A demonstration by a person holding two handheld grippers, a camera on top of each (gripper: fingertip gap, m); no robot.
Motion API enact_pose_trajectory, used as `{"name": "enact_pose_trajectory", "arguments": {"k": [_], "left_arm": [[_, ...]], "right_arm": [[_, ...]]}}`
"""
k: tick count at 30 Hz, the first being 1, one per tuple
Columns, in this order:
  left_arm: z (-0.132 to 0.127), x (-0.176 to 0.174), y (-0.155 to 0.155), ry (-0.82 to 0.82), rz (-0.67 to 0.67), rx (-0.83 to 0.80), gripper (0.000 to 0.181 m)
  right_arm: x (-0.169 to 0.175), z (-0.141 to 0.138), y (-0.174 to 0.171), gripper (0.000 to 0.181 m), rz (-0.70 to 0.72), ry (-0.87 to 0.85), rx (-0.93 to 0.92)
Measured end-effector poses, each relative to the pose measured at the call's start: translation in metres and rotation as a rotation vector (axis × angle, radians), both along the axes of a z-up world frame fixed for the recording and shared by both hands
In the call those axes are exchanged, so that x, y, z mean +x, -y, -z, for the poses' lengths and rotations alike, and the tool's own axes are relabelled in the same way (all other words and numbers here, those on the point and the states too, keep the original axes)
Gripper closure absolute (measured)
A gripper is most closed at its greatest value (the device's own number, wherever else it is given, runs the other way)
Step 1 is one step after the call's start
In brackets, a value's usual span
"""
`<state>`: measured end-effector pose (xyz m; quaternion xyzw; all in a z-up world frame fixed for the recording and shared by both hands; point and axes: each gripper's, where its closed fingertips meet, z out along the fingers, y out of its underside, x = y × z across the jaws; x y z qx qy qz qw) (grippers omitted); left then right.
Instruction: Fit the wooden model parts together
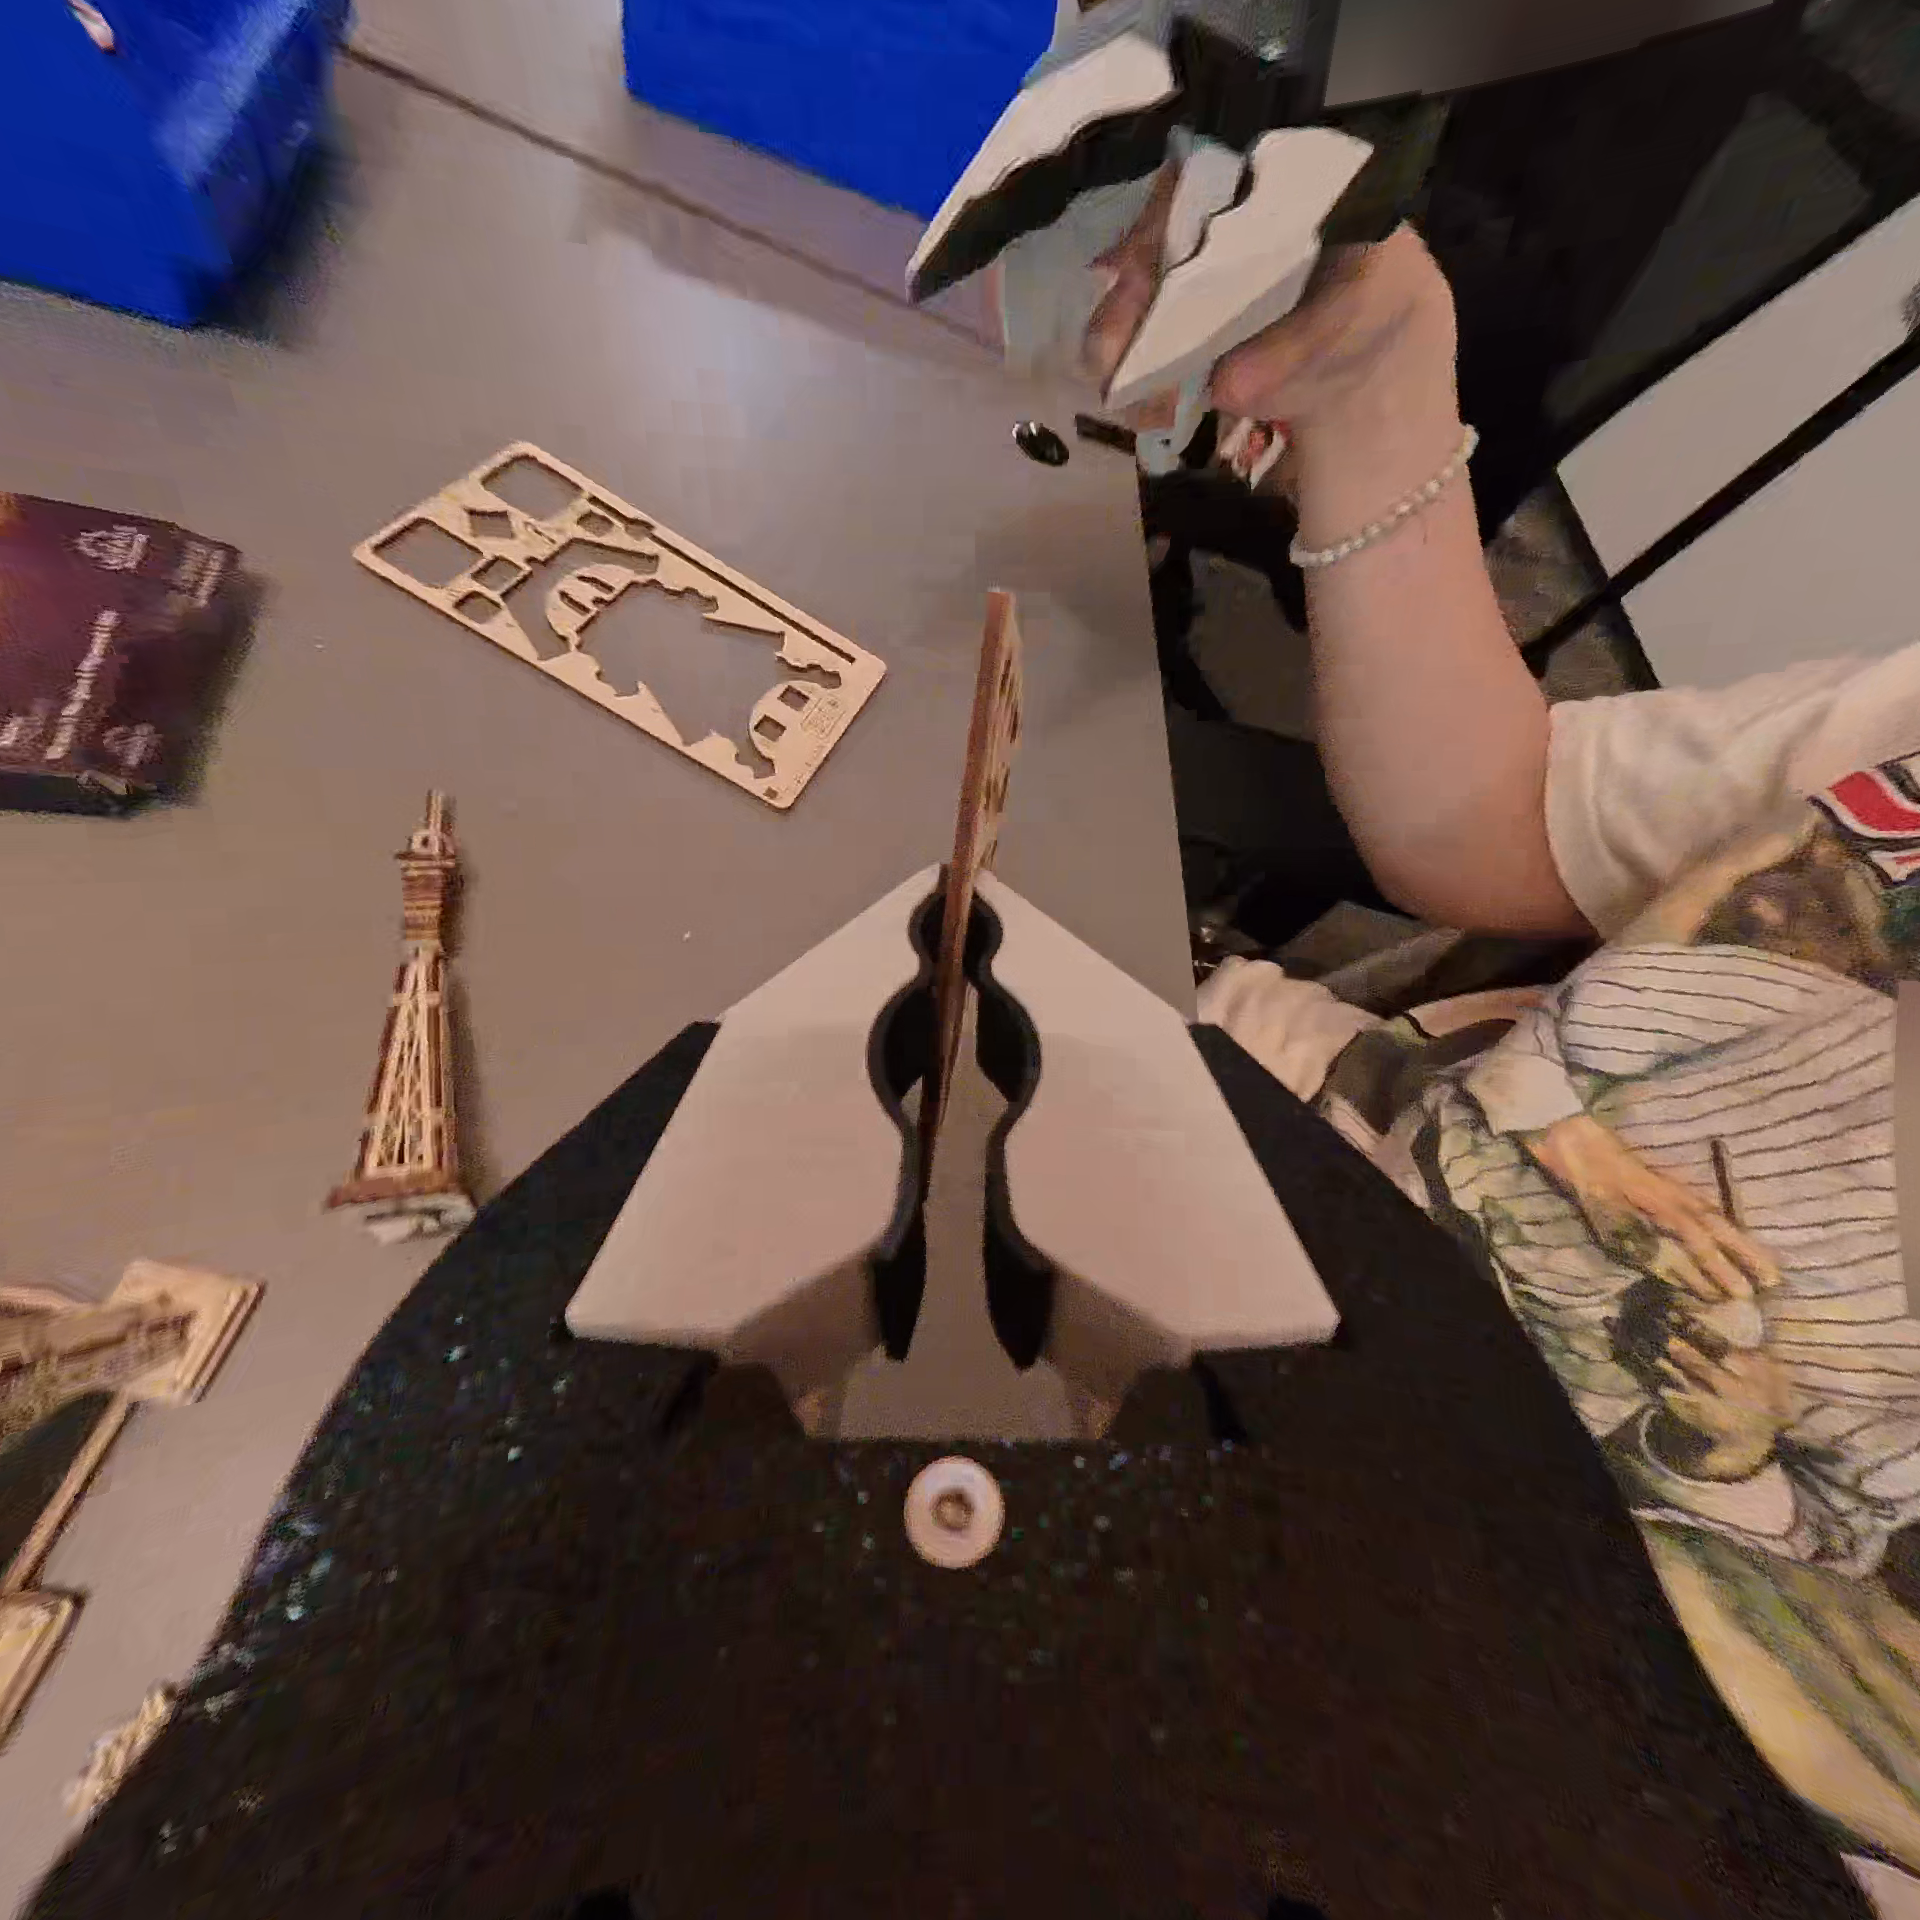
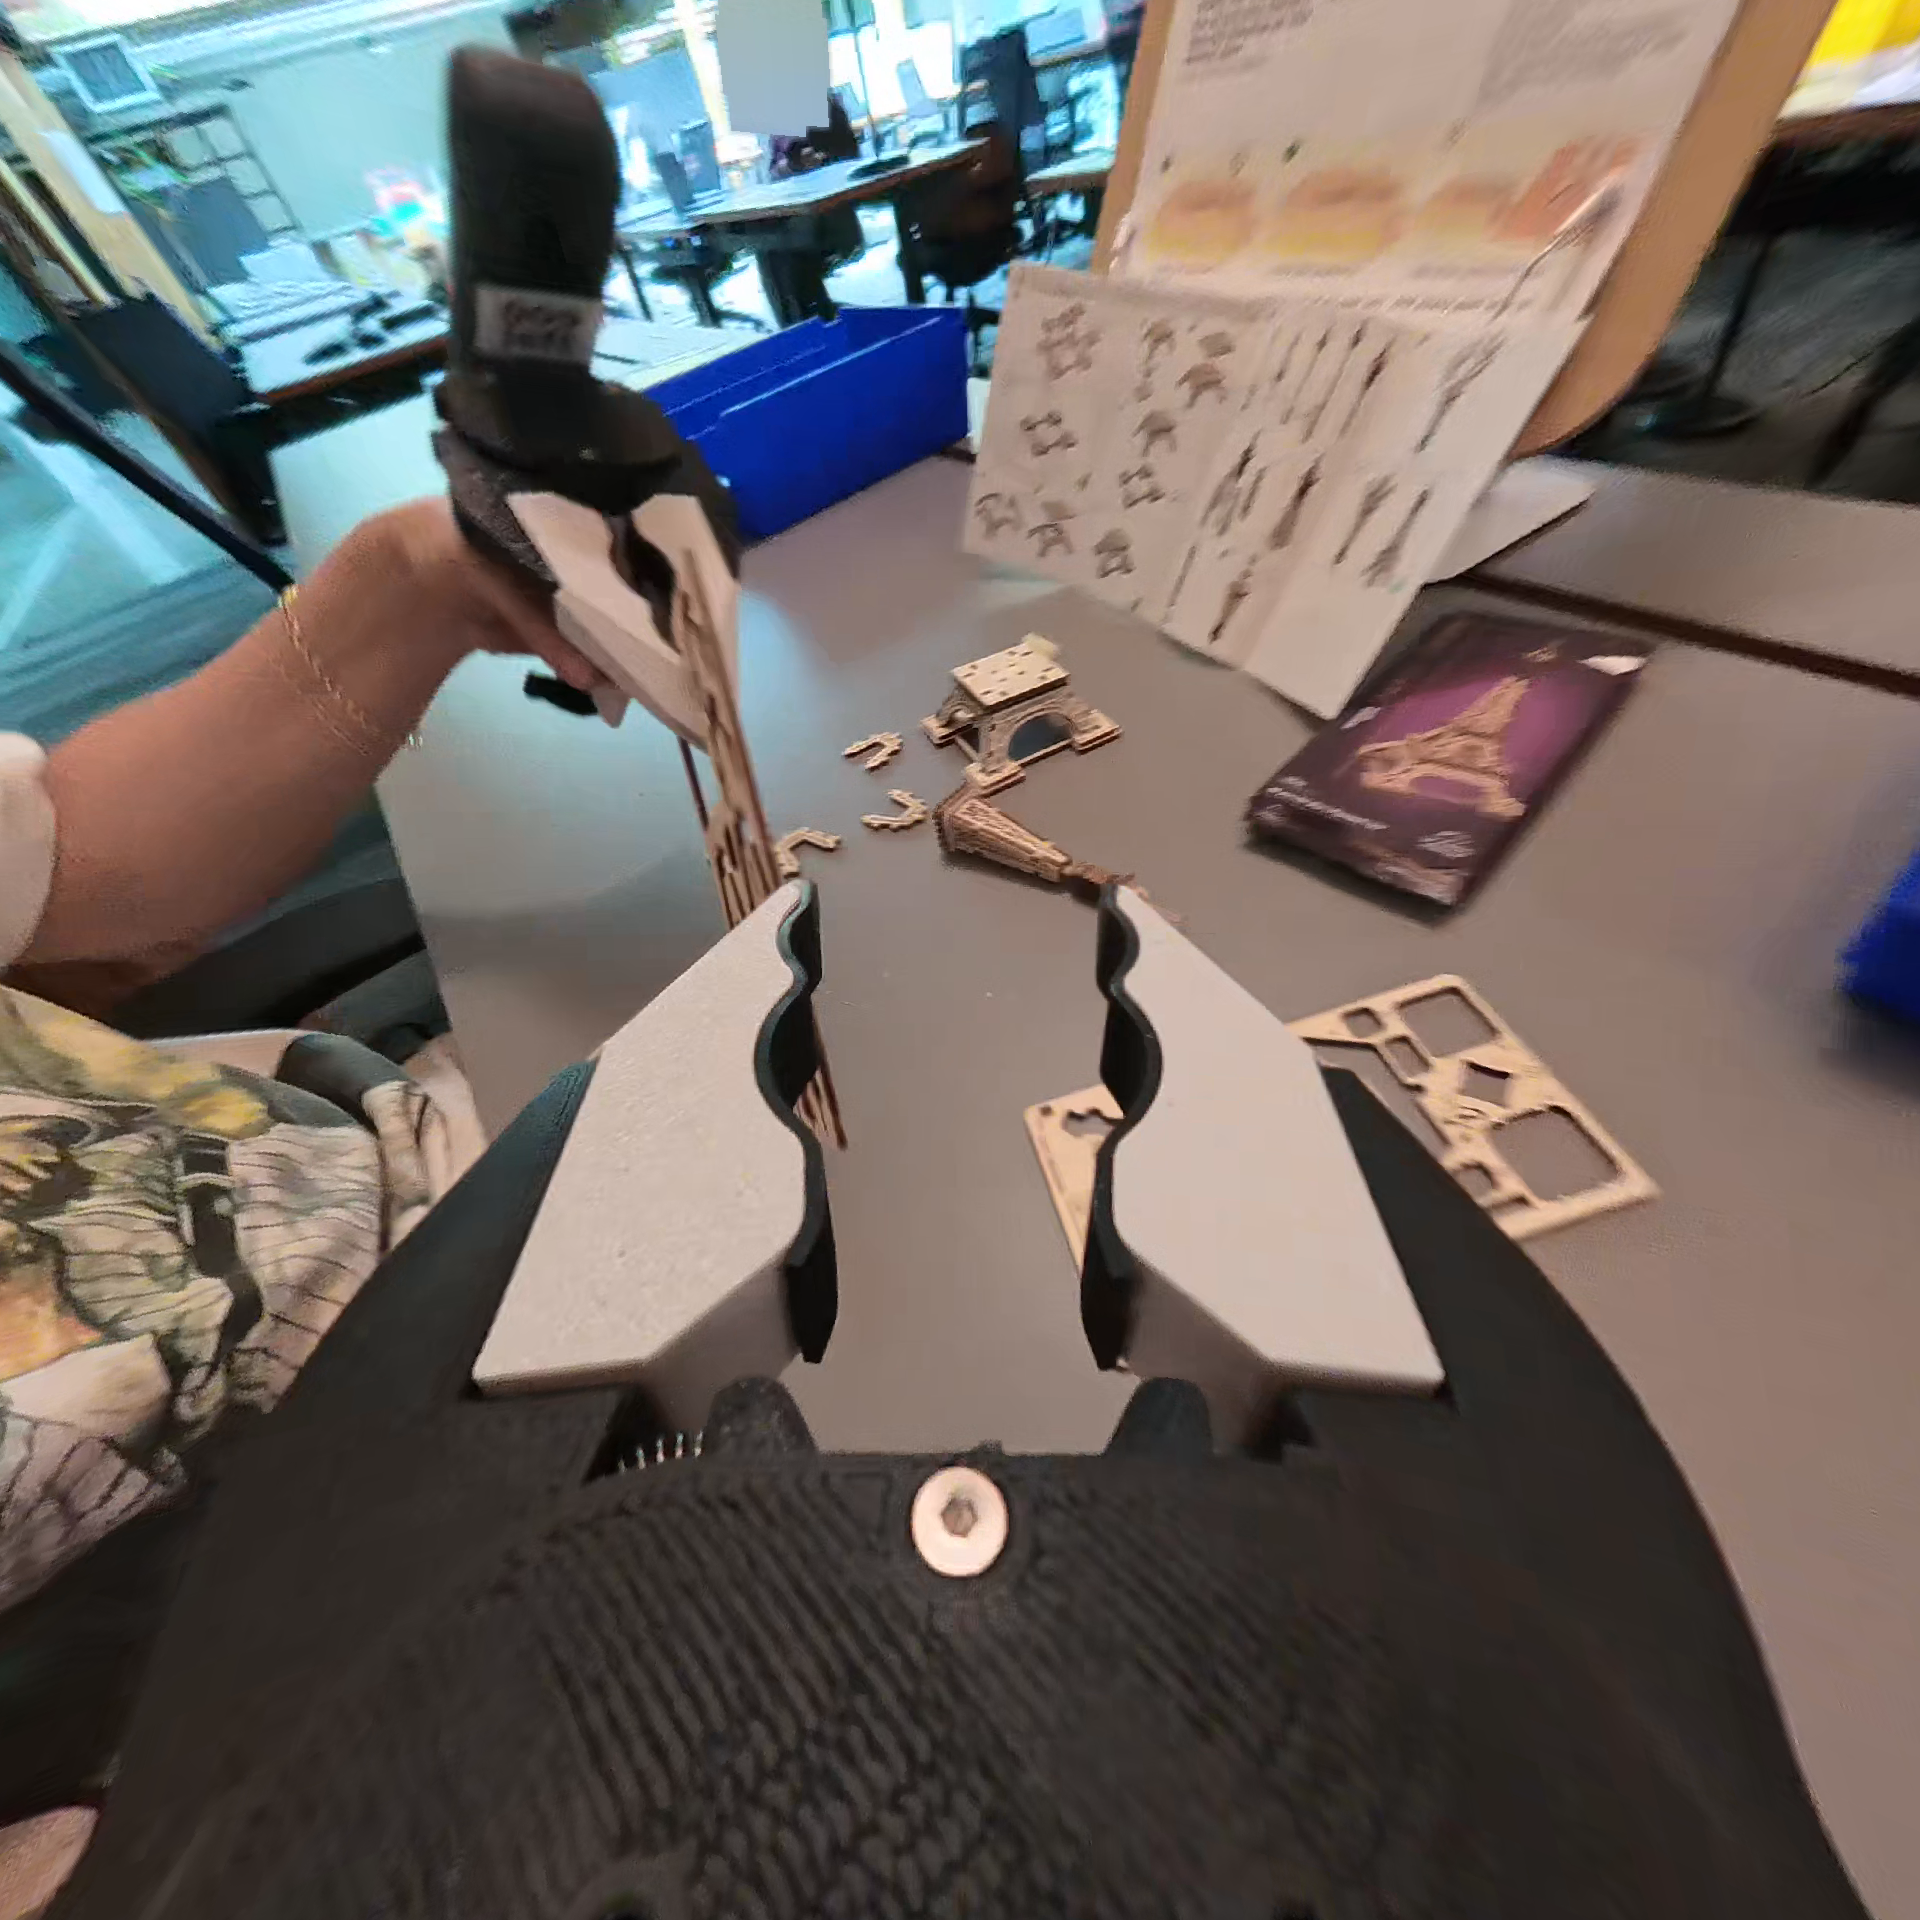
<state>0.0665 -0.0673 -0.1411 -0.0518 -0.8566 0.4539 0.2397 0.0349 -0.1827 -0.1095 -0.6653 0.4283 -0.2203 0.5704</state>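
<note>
Left claw point(image 1: 961, 914) clamped on thin wooden sheet point(image 1: 987, 748), held edge-on, sticking out past the tips above the table point(image 1: 644, 343). Right claw point(image 2: 956, 914) released, holding nothing, sheet just beside its left finger. Tower section point(image 2: 1003, 836) and arched base point(image 2: 1013, 707) lie beyond on the table.

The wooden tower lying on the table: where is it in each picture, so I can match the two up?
Left wrist view: the tower lies at lower left, left of the left gripper, which is shut on a wooden sheet.
Right wrist view: the tower lies at the centre, just beyond the open right gripper.
Shared landmark: the punched-out frame, flat on the table in both.
</note>
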Motion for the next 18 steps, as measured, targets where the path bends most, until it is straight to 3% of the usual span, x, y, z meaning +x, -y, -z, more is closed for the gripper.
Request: {"name": "enact_pose_trajectory", "arguments": {"k": [5, 11, 13, 15, 18], "left_arm": [[0.024, -0.001, 0.089, 0.040, 0.172, 0.337, 0.181], [0.053, 0.035, 0.170, 0.197, 0.097, 0.395, 0.174], [0.059, 0.048, 0.191, 0.266, 0.033, 0.335, 0.153], [0.063, 0.059, 0.208, 0.342, -0.048, 0.252, 0.111], [0.054, 0.076, 0.221, 0.546, -0.169, 0.081, 0.101]], "right_arm": [[-0.016, 0.004, 0.026, 0.133, 0.050, 0.030, -0.046], [-0.002, 0.064, 0.065, 0.148, 0.158, -0.165, 0.028], [0.000, 0.085, 0.069, 0.146, 0.168, -0.224, -0.008], [0.004, 0.101, 0.071, 0.146, 0.188, -0.272, -0.047], [0.011, 0.117, 0.064, 0.144, 0.163, -0.314, -0.083]]}}
